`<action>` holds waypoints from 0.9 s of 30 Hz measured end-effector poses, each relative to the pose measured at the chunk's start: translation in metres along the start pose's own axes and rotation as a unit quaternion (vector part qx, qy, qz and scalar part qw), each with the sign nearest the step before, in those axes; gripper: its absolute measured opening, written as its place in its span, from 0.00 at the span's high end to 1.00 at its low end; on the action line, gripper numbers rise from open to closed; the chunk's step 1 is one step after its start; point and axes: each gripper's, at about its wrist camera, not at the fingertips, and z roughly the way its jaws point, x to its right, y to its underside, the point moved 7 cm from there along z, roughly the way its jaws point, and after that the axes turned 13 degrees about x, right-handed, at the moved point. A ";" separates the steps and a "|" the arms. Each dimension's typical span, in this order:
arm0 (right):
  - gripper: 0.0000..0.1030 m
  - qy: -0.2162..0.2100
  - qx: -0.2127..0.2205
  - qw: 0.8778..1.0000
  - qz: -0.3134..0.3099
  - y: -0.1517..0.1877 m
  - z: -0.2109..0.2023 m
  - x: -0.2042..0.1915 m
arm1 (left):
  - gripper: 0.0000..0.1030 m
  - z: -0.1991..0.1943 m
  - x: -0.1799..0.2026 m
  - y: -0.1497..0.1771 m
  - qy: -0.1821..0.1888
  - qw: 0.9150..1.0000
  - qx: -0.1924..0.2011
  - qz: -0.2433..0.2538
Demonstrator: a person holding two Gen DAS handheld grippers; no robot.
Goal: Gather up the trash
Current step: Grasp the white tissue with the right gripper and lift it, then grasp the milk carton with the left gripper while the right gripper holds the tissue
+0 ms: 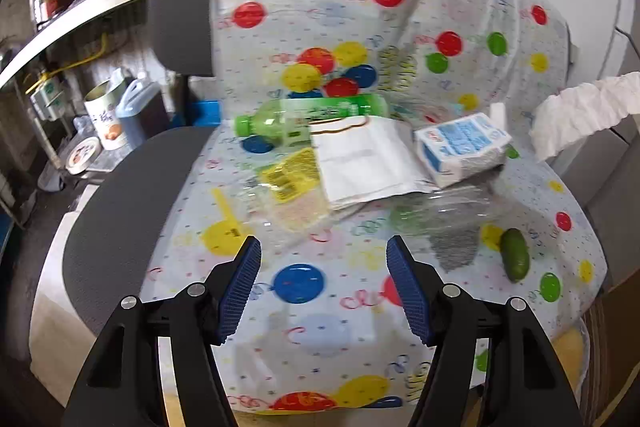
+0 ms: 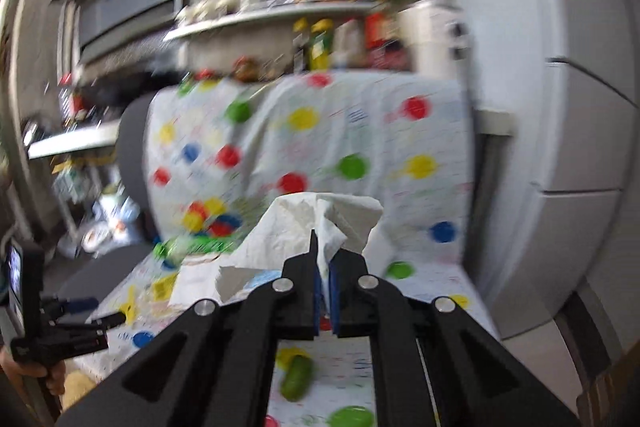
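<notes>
Trash lies on a chair draped with a balloon-print cloth [image 1: 304, 327]. A green plastic bottle [image 1: 304, 119] lies at the back of the seat. In front of it are a white paper bag [image 1: 360, 163], a clear wrapper with a yellow label [image 1: 288, 179], a blue-white tissue pack [image 1: 464, 147] and a clear crumpled plastic piece [image 1: 448, 215]. My left gripper [image 1: 324, 259] is open and empty above the seat's front. My right gripper [image 2: 326, 267] is shut on a white tissue [image 2: 320, 223], held above the seat; the tissue also shows in the left wrist view [image 1: 584, 111].
A small green fruit [image 1: 515, 255] lies on the seat's right side, also in the right wrist view [image 2: 296, 377]. Shelves with jars and bottles [image 2: 328, 39] stand behind the chair. Tins and containers [image 1: 108, 119] sit on the floor at the left. A white fridge [image 2: 560, 107] is on the right.
</notes>
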 end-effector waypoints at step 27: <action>0.96 0.059 -0.074 0.994 0.061 0.079 0.018 0.097 | 0.26 0.129 0.189 -0.025 0.027 0.975 -0.011 0.222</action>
